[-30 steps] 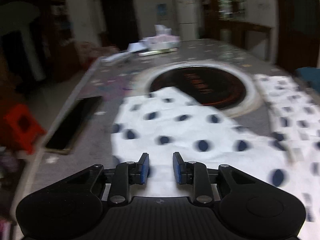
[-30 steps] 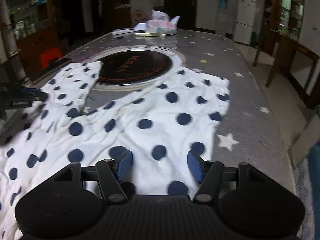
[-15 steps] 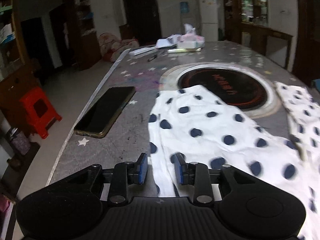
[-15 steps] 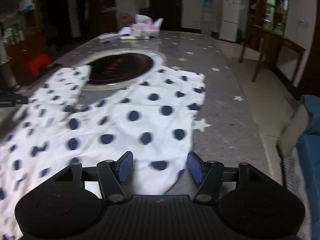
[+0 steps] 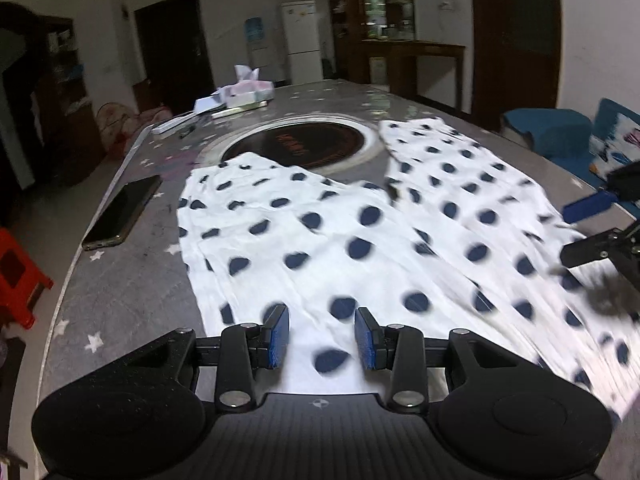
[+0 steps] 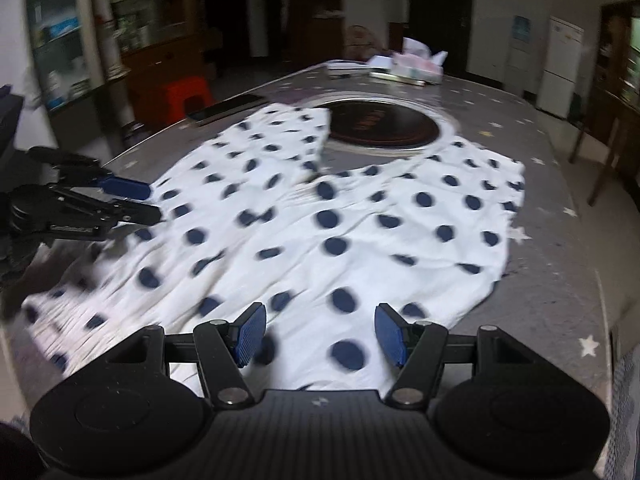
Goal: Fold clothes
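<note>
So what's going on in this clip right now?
A person holds a gripper in each hand over white polka-dot trousers spread flat on a star-patterned table. The left gripper and the right gripper are both open above the waist end, gripping nothing. No fold is made yet. A phone lies beside one leg.

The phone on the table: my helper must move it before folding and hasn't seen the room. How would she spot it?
Find the long grey star-speckled table with the round dark hob set into it. The phone lies flat at the table's edge, just beside the polka-dot garment: a slim black slab, the only dark glossy thing there.
</note>
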`<state>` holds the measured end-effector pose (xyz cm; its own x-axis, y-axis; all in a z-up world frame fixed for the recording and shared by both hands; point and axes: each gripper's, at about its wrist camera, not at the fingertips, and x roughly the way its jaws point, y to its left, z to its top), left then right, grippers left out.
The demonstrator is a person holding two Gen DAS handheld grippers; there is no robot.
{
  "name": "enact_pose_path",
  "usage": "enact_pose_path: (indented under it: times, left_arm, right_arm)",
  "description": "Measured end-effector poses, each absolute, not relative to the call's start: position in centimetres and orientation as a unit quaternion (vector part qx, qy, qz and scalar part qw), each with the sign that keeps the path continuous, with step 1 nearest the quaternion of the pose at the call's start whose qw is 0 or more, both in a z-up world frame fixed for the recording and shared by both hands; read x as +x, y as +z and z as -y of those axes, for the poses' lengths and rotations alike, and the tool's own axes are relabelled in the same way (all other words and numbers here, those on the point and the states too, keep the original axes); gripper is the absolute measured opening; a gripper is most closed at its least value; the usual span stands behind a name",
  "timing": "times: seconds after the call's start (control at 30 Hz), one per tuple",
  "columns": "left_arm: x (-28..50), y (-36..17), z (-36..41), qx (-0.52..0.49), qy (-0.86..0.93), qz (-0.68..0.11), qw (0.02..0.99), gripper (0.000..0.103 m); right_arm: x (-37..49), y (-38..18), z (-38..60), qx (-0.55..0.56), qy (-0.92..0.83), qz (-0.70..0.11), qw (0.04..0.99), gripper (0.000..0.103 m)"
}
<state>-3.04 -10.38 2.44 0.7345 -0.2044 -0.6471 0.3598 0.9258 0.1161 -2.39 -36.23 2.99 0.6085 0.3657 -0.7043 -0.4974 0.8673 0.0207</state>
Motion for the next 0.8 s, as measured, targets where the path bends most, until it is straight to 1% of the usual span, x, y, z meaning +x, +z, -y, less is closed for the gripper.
enact_pose_path:
  times: [0.2,0.57,0.7,0.8]
  left_arm:
    - [-5.3,1.4,10.2,0.135,-0.155,-0.332,0.921,0.038]
    - [-6.9,1.7,8.4,0.113,-0.144,-0.342,0.922,0.038]
    - [-6.9,1.9,7.9,0.107,-0.148,-0.35,0.919,0.038]
    - [-6.3,2.3,7.9,0.113,-0.155,-0.355,0.915,0.038]
  right_arm:
    - [-4.3,1.3,35.6,-0.115,0.237,-0.387,0.884,0.062]
    - [-7.1,1.5,36.1,-0.097,0.225,-0.396,0.885,0.064]
    - [-7.1,1.9,36.1,-0.101,0.239,-0.405,0.877,0.064]
    - [-6.1,2.6,36.7,-0.076,0.245,-0.413,0.874,0.064]
